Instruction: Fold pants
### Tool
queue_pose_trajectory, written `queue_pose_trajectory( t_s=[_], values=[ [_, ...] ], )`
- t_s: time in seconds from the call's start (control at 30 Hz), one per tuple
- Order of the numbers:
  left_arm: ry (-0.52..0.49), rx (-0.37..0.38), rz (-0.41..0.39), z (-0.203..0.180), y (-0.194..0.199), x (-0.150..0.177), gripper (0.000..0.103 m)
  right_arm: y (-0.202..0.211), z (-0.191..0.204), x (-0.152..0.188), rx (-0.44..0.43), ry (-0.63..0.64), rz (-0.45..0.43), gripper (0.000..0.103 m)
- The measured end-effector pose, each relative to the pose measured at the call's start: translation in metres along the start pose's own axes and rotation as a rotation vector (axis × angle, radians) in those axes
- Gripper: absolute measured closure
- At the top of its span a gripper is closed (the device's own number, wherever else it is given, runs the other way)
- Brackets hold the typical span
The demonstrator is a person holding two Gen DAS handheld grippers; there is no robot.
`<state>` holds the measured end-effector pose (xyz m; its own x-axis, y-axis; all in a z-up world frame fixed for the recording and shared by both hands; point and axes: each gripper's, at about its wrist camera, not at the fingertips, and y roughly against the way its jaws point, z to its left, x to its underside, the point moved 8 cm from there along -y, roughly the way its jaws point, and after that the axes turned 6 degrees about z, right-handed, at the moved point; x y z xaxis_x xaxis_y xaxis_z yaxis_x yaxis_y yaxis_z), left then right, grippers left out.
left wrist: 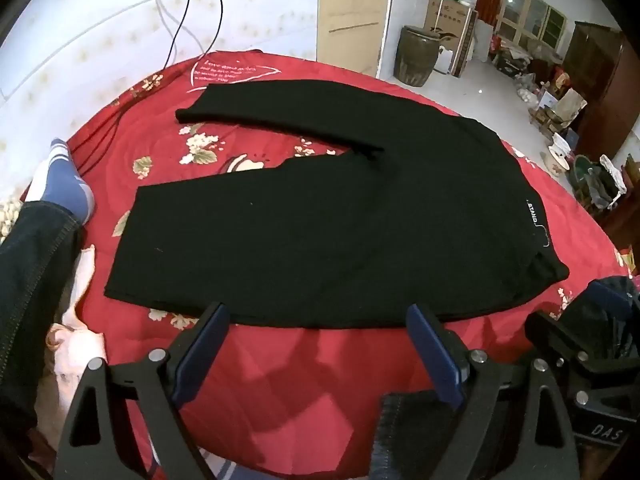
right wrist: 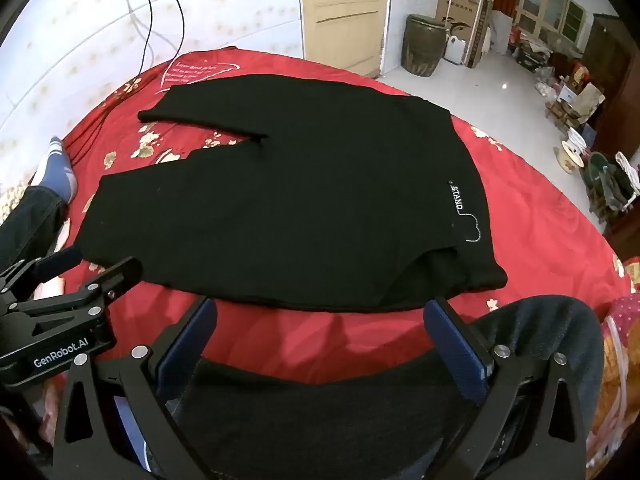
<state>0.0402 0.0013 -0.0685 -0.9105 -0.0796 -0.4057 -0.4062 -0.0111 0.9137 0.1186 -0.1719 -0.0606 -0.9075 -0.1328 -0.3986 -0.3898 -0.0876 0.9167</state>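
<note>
Pants (left wrist: 340, 216) are lying flat and unfolded on the red floral bedspread (left wrist: 320, 368), and in the left wrist view I am seeing them spread across its middle, long axis running side to side: waistband toward the bedspread's right edge, the two leg cuffs pointing toward its left edge, where a socked foot (left wrist: 66, 184) is resting. The legs are splaying into a V, the far one thinner and angled toward the far edge. My left gripper (left wrist: 318, 318) is hovering just off the near hem with its fingers spread wide apart, holding nothing. In the right wrist view, I am looking at the same pants (right wrist: 300, 208) from nearer the waist, with the white "STAND" lettering (right wrist: 456, 200) sitting close to the waistband and reading along the short axis. My right gripper (right wrist: 320, 310) is also gaping open and empty, poised beside the near edge of the fabric, while the left gripper (right wrist: 92, 264) is showing at the left of the frame. I am judging that the first fold is not yet begun; to do it well I should be pinching the near leg's cuff and the near waistband corner together, lifting only the top layer's edge, and carrying the near leg over the far one so the seams line up.
</note>
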Motion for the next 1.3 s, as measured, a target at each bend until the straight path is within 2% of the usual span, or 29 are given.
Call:
queue_pose_trajectory(
  t_s=[0.27,0.4,1.23,1.3],
  values=[
    [-0.013,-0.048,-0.007,0.0,0.007,0.001,0.011,-0.001,0.0,0.0,0.003,0.003,0.005,0.0],
    [-0.013,-0.04,0.016,-0.003,0.003,0.002,0.011,0.0,0.001,-0.001,0.0,0.005,0.004,0.0],
    [-0.024,-0.067,0.003,0.007,-0.001,0.003,0.011,-0.007,0.01,0.002,-0.026,0.033,0.023,0.0],
    [-0.023,-0.064,0.003,0.007,-0.002,0.004,0.011,-0.009,0.011,0.003,-0.027,0.037,0.029,0.005]
  ],
)
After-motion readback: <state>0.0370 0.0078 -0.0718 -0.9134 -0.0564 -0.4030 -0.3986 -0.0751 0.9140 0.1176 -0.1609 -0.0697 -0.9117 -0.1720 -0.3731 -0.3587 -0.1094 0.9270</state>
